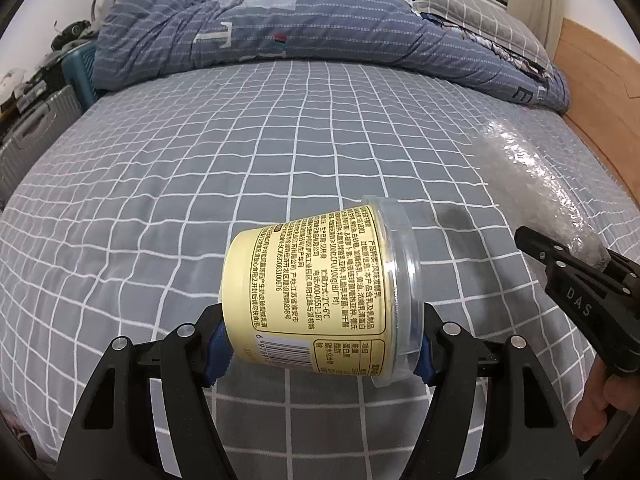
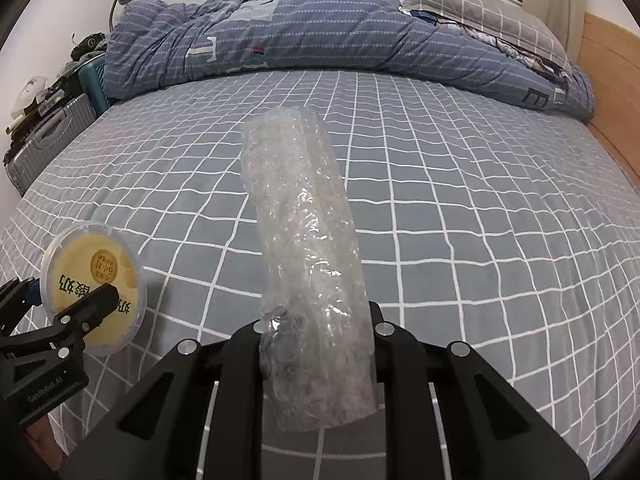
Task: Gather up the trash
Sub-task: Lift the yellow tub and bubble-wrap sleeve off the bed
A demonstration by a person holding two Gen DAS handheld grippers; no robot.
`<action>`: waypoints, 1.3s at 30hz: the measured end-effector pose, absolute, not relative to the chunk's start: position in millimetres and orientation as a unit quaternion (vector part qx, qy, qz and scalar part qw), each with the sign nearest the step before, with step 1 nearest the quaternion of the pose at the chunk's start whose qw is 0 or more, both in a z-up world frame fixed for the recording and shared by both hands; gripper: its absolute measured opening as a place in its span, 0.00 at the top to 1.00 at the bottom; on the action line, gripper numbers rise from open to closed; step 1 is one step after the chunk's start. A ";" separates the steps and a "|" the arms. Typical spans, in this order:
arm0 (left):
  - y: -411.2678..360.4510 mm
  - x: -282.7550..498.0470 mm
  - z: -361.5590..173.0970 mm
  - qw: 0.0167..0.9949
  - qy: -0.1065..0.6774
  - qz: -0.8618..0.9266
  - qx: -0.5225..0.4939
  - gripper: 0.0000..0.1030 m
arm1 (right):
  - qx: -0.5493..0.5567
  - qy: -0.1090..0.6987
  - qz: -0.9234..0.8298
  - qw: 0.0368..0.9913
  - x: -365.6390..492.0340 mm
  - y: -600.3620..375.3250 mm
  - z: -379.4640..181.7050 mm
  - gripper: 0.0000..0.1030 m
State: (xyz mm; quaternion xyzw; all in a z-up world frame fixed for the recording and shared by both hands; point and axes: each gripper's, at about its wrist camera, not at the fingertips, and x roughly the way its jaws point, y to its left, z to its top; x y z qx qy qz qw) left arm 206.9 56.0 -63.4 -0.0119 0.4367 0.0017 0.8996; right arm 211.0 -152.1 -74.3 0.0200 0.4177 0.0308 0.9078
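Note:
My left gripper (image 1: 322, 344) is shut on a pale yellow yogurt cup (image 1: 320, 292) with a clear lid, held sideways above the bed. The cup also shows in the right wrist view (image 2: 94, 288), lid facing the camera, with the left gripper (image 2: 60, 320) around it. My right gripper (image 2: 316, 332) is shut on a roll of clear bubble wrap (image 2: 304, 240) that sticks out forward over the bed. The roll (image 1: 536, 184) and the right gripper (image 1: 568, 256) show at the right of the left wrist view.
A grey bed sheet with a white grid (image 1: 240, 168) lies below. A crumpled blue quilt (image 1: 280, 28) and a grey checked pillow (image 1: 476, 4) lie at the far side. A wooden bed frame (image 1: 600, 80) runs along the right. Suitcases (image 1: 32, 136) stand at the left.

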 end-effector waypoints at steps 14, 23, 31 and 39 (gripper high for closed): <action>49.6 179.3 -60.2 0.900 0.436 -0.006 -0.008 0.34 | 0.011 0.417 0.021 0.909 185.0 -158.7 -68.5 0.85; 41.6 163.6 -52.3 0.903 0.430 -0.010 -0.007 0.34 | 0.011 0.418 0.013 0.908 167.2 -164.2 -63.1 0.85; 36.8 150.0 -50.6 0.902 0.431 -0.012 -0.005 0.34 | 0.016 0.417 0.011 0.909 146.7 -168.6 -57.4 0.85; 32.4 130.4 -47.8 0.903 0.429 -0.013 -0.009 0.34 | 0.013 0.416 0.007 0.909 125.9 -171.2 -52.9 0.85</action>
